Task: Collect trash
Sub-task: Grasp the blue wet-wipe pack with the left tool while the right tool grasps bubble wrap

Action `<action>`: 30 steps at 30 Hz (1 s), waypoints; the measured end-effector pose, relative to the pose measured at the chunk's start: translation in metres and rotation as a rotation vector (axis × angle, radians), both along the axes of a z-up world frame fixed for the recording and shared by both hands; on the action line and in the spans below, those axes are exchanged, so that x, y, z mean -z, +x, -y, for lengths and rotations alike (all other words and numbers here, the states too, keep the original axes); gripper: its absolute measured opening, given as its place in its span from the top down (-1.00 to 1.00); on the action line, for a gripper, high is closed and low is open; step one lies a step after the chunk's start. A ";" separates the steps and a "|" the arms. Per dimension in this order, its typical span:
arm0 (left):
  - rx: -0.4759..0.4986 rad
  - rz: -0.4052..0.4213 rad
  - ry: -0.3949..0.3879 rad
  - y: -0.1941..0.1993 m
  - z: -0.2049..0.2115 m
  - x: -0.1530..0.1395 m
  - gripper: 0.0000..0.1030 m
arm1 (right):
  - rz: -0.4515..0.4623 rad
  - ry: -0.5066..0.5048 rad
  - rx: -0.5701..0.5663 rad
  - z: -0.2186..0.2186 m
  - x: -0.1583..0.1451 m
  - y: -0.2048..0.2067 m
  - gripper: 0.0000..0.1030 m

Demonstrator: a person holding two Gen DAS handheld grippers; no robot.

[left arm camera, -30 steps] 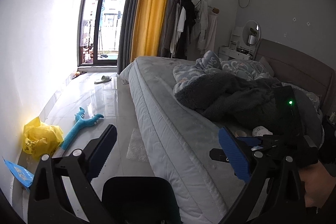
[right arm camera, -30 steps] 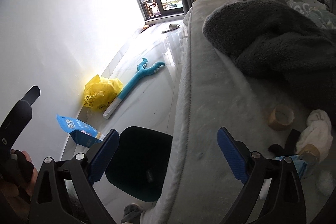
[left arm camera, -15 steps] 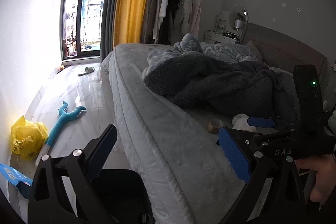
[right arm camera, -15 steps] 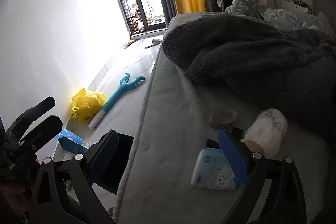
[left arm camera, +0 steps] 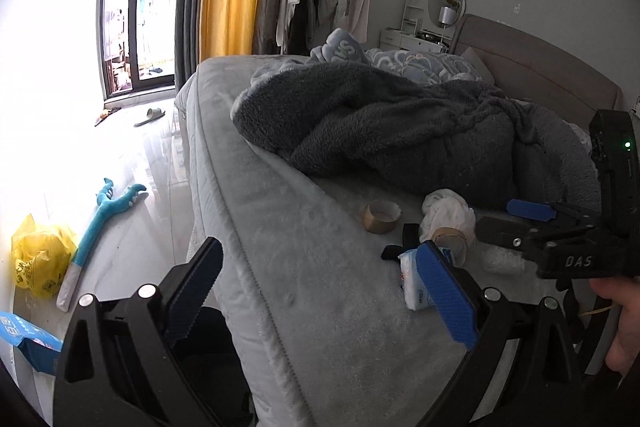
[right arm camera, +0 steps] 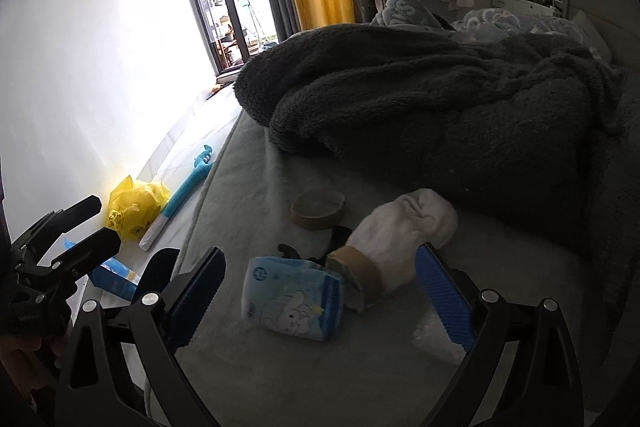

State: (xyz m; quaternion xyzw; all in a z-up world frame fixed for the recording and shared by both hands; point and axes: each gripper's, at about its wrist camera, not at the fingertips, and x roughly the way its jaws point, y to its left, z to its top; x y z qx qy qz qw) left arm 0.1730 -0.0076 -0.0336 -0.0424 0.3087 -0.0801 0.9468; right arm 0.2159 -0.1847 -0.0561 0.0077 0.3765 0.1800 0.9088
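Hovering over the bed (right arm camera: pixel 248 379), the right hand-held gripper (right arm camera: pixel 320 299) has its fingers spread wide, with nothing between them, and it points at a small heap of trash lying on the mattress. The landmark here is the blue tissue pack (right arm camera: pixel 294 301), which lies flat in front of this gripper. Touching the pack on its right side is a brown cardboard roll (right arm camera: pixel 354 277), and a white crumpled cloth (right arm camera: pixel 404 231) rests over the far end of this roll. Behind the pack, a little apart, there is a ring of brown tape (right arm camera: pixel 319 214), and a small black object, too dark to identify, lies between the pack and the ring. To the right of the pack, near the right finger, I see a piece of clear plastic (right arm camera: pixel 434 339). The left hand-held gripper (left arm camera: pixel 320 291) is also wide and empty, above the bed edge to the left of the pack. I judge the pack to be light and soft, with a slippery plastic skin; it will dent when pressed, so it is better to take it across its short sides, near the middle. The cardboard roll seems light and fairly stiff, but it may roll away. The clear plastic is thin and will probably slip.
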 end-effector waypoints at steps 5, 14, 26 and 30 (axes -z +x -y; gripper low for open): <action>0.009 -0.032 0.027 0.009 0.021 0.011 -0.92 | 0.007 -0.028 0.008 0.022 0.006 0.000 -0.88; 0.058 -0.078 0.074 0.020 0.057 0.028 -0.92 | -0.038 -0.021 -0.017 0.060 0.042 0.004 -0.86; 0.095 -0.134 0.147 0.031 0.101 0.057 -0.92 | -0.077 -0.059 -0.116 0.076 0.073 0.005 -0.41; 0.110 -0.146 0.163 0.035 0.115 0.064 -0.92 | -0.093 -0.085 -0.150 0.077 0.082 0.002 -0.19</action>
